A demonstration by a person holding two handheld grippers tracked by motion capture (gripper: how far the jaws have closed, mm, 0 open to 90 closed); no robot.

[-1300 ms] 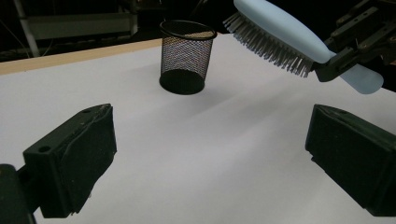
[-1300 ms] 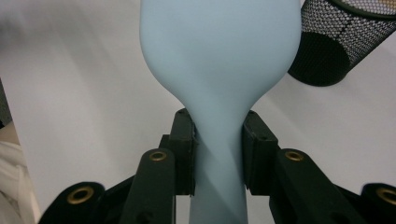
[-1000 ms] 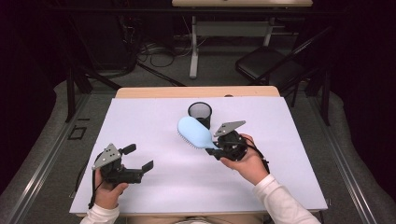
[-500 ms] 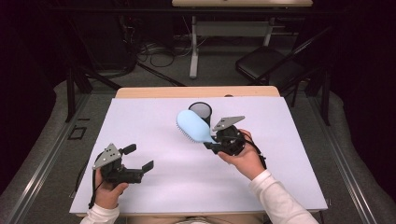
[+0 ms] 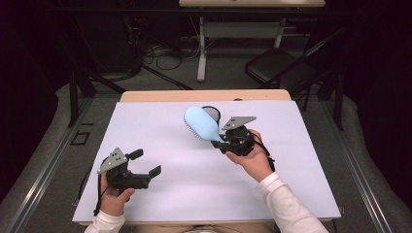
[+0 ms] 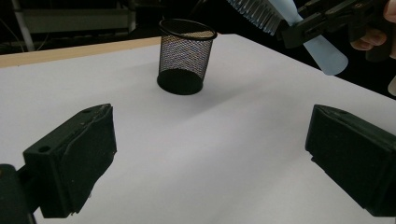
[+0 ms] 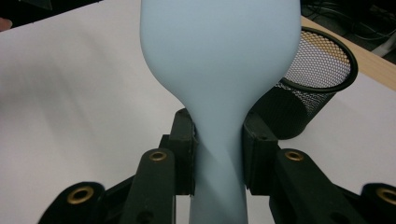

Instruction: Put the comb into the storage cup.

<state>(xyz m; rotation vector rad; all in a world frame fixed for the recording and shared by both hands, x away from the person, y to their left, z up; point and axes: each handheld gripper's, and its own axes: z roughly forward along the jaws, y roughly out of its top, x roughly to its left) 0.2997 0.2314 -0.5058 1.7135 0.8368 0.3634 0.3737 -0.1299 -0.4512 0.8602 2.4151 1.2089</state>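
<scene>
Right gripper clamps the pale blue brush by its neck, raised just beside the black mesh cup; left gripper gapes empty over the white table; no lettering legible; dark room behind

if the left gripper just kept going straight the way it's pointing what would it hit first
Probably the black mesh cup: it stands ahead of the open left gripper, a little left of centre, with bare white table between. Depth is hard to judge, so it could slip past.

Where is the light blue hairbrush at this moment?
In the high view, the hairbrush is held off the table by its handle in the right hand-held gripper, its head in front of the black mesh cup.
</scene>
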